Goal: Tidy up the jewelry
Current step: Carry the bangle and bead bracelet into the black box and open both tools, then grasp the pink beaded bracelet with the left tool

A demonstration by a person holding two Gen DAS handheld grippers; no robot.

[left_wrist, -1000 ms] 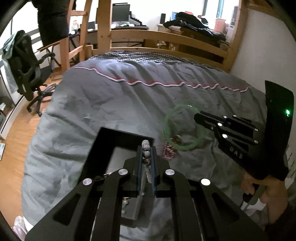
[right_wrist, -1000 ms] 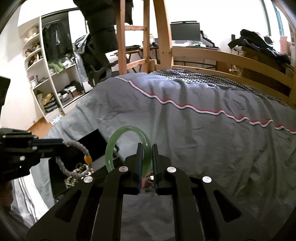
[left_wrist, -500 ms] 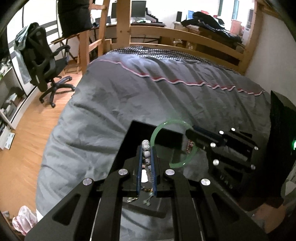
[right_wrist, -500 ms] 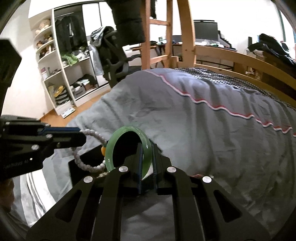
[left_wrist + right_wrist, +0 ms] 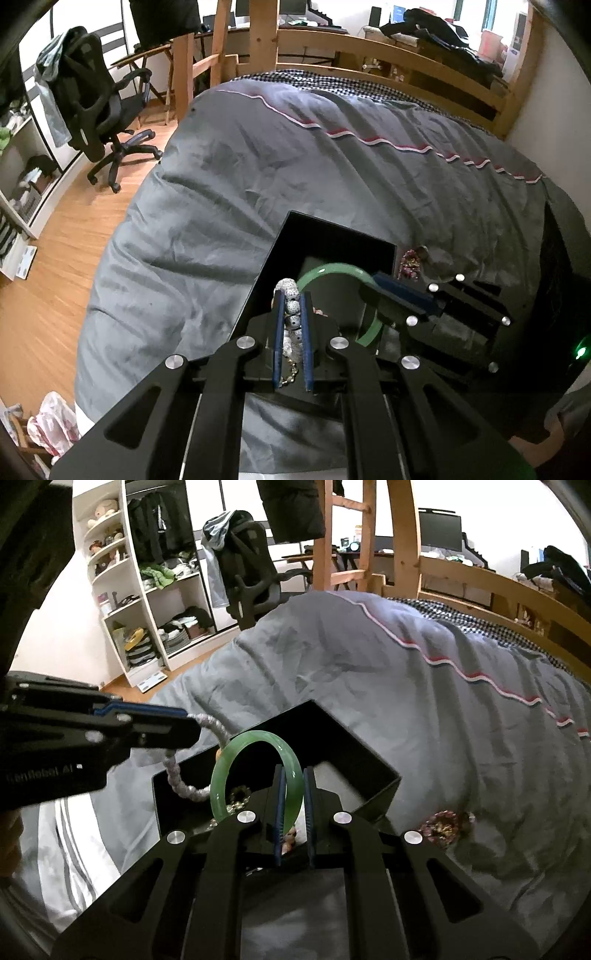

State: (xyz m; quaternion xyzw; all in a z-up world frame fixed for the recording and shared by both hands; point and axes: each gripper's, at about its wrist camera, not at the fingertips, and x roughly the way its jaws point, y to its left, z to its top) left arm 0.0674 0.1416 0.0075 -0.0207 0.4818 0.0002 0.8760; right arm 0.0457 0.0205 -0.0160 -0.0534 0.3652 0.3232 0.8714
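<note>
A black open box (image 5: 295, 236) (image 5: 354, 746) lies on the grey duvet. My left gripper (image 5: 291, 295) is shut on a white beaded bracelet (image 5: 291, 310) and holds it over the box; the bracelet also hangs from it in the right wrist view (image 5: 177, 779). My right gripper (image 5: 293, 771) is shut on a green jade bangle (image 5: 255, 738) and holds it upright over the box; the bangle also shows in the left wrist view (image 5: 332, 267). A pink beaded piece (image 5: 441, 823) (image 5: 408, 262) lies on the duvet right of the box. Small gold jewelry (image 5: 238, 797) lies inside the box.
The bed's wooden frame (image 5: 406, 62) runs along the far side. An office chair (image 5: 99, 107) stands on the wooden floor (image 5: 48, 258) to the left. White shelves (image 5: 140, 602) stand beyond the bed. A wall (image 5: 546, 96) is at the right.
Both grippers have moved left over the black box, carrying the white bracelet and the green bangle. The bangle has left the duvet beside the pink piece.
</note>
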